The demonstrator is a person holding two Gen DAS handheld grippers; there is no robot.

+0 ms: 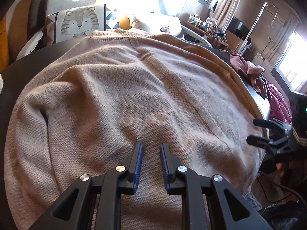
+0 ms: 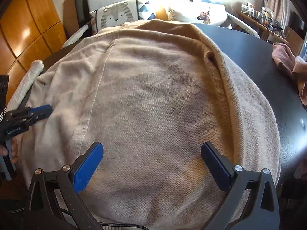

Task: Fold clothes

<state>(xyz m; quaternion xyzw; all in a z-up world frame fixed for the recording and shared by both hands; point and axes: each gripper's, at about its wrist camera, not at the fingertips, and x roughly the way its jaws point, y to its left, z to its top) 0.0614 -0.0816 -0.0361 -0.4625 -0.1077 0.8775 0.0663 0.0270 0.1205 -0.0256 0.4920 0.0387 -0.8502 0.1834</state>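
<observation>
A beige knitted sweater [image 1: 122,88] lies spread over a dark round table [image 1: 28,69]; it also fills the right wrist view [image 2: 153,95]. My left gripper [image 1: 151,147] hovers just above the sweater's near part, jaws a narrow gap apart with nothing between them. It shows at the left of the right wrist view [image 2: 45,111]. My right gripper [image 2: 151,151] is wide open above the sweater's near edge, empty. It shows at the right in the left wrist view [image 1: 253,131], open over the sweater's right edge.
A pink and maroon pile of clothes [image 1: 264,80] lies at the table's right side [image 2: 285,63]. A white rolled cloth [image 2: 28,80] lies at the left edge. Behind the table stands a tiger cushion [image 1: 80,23] on a chair. Bare dark tabletop [image 2: 259,61] lies right of the sweater.
</observation>
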